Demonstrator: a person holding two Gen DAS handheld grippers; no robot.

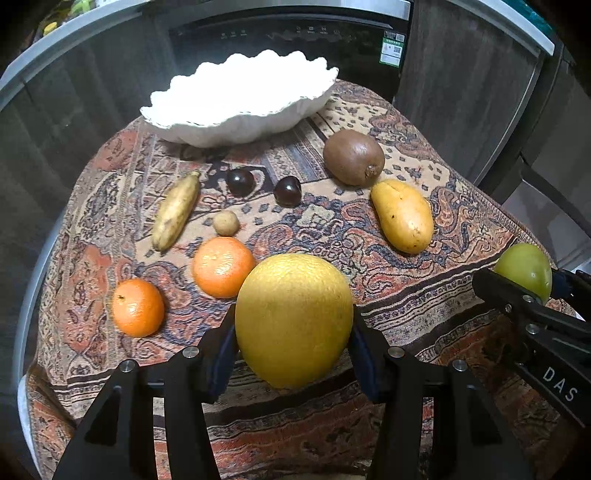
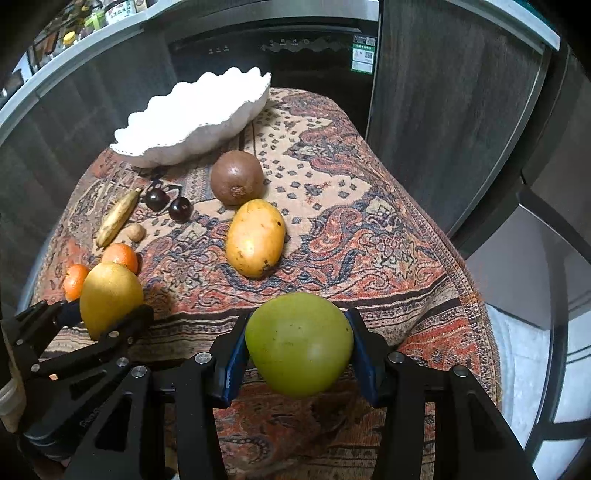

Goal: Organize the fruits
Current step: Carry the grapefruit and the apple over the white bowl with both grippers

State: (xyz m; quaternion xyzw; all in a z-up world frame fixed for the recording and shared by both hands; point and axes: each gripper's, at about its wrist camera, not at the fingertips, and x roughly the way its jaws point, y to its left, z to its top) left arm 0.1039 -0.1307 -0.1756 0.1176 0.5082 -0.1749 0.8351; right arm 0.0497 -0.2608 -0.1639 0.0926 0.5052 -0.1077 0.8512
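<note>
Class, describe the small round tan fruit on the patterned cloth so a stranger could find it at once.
Start at the white scalloped bowl at the far end of the patterned cloth. Come nearer to the small banana; the small tan fruit lies just right of it, above the larger orange. It is the smallest piece, dull beige, not glossy like the two dark fruits.

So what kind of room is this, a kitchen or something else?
Most likely a home kitchen. Behind the cloth-covered table stands a black built-in appliance with a control strip and an energy label, set between dark wood cabinets under a pale countertop that holds jars.
</note>
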